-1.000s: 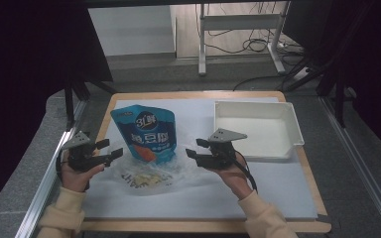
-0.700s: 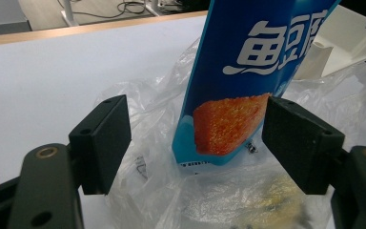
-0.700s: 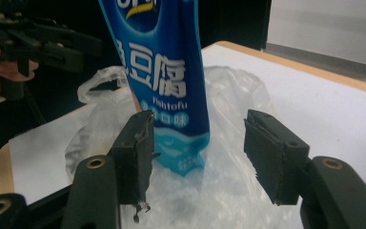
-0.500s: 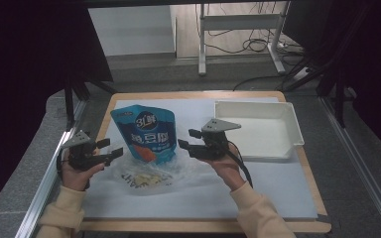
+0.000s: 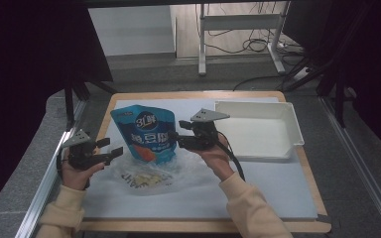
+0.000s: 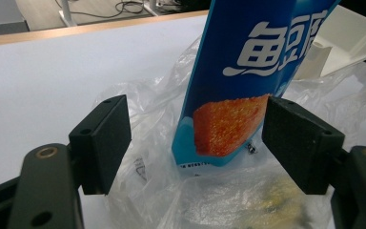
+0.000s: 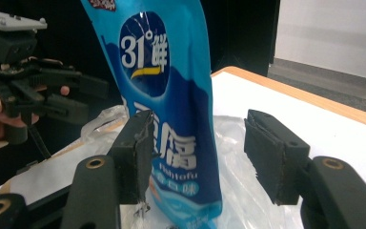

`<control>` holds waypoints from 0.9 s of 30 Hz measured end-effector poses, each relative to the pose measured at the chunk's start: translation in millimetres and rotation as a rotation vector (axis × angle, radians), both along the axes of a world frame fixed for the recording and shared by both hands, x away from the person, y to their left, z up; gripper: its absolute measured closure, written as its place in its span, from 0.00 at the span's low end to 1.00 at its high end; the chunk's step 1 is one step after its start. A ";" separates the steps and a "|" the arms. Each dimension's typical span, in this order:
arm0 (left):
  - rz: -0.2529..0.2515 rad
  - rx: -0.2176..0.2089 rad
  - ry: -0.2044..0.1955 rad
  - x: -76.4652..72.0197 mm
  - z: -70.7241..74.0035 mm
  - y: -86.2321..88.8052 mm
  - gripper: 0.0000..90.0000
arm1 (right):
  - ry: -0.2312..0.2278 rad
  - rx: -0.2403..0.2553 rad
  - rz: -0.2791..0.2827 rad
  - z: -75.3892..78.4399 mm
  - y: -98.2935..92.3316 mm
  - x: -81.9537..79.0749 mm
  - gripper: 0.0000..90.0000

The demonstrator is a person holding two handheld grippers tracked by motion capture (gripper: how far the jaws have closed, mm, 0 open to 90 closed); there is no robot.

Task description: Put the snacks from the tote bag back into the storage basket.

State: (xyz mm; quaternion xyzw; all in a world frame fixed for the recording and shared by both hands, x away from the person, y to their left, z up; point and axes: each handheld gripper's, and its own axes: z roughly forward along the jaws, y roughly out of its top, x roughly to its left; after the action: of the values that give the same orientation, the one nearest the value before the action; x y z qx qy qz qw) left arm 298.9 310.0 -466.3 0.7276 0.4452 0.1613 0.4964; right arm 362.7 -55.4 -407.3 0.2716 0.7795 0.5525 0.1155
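Standing blue pouch [image 5: 148, 134] on crumpled, seemingly clear bag [image 5: 144, 176]; white tray [image 5: 258, 131] beside.

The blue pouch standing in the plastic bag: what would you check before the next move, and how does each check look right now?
1. Blue pouch upright: ok.
2. Pouch between the right gripper jaws: ok; jaws open, one pad close to the pouch, contact cannot tell.
3. Left gripper open beside the pouch, not gripping: ok.
4. Clear plastic bag free of the pouch base: not ok, it surrounds it.
5. White tray free to receive something: ok.
6. Pouch sealed: cannot tell.
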 end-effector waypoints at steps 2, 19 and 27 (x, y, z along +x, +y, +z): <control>0.001 0.003 0.003 0.1 -0.9 -0.6 0.29 | -0.002 0.000 0.001 2.4 6.5 3.8 0.48; -0.010 0.007 0.009 1.0 -2.5 -4.0 0.29 | -0.018 0.000 0.021 13.3 34.2 17.0 0.62; -0.008 0.004 0.012 1.4 -3.0 -3.3 0.29 | -0.014 -0.010 0.041 15.3 41.9 22.5 0.78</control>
State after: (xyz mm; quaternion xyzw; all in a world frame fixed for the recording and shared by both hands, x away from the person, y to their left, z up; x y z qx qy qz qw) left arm 300.3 306.7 -469.3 0.7313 0.4448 0.1561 0.4928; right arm 385.3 -13.5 -392.0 0.2510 0.7868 0.5529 0.1108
